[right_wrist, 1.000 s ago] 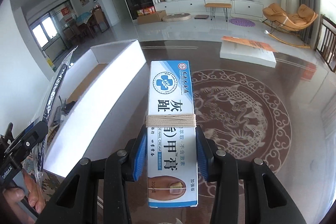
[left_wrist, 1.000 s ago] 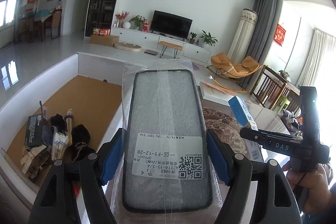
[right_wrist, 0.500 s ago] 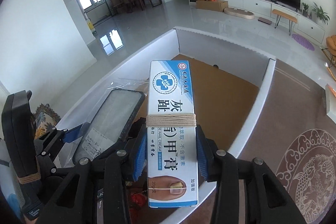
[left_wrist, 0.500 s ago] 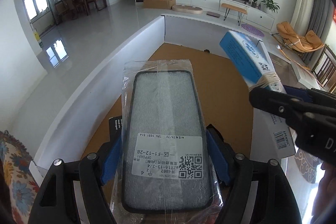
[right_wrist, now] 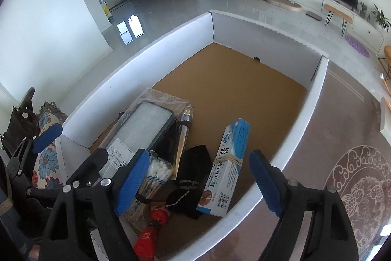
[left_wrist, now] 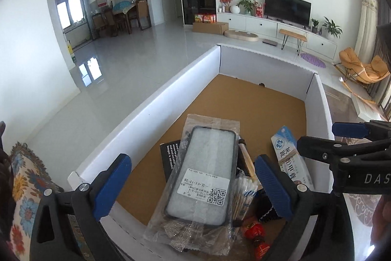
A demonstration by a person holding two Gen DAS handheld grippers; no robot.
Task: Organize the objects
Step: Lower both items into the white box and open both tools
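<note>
A bagged phone case lies on the pile of small items at the near end of the white box; it also shows in the right wrist view. A blue-and-white cream carton leans on the pile beside it, also in the left wrist view. My left gripper is open and empty above the case. My right gripper is open and empty above the carton.
The pile holds a cotton swab pack, a black pouch, a red ornament, a metal tube and a black card. The far part of the box floor is bare cardboard. A patterned table top lies to the right.
Both grippers have opened. The phone case and the cream carton have dropped from them onto the pile in the box. Both grippers moved left over the box from the table.
</note>
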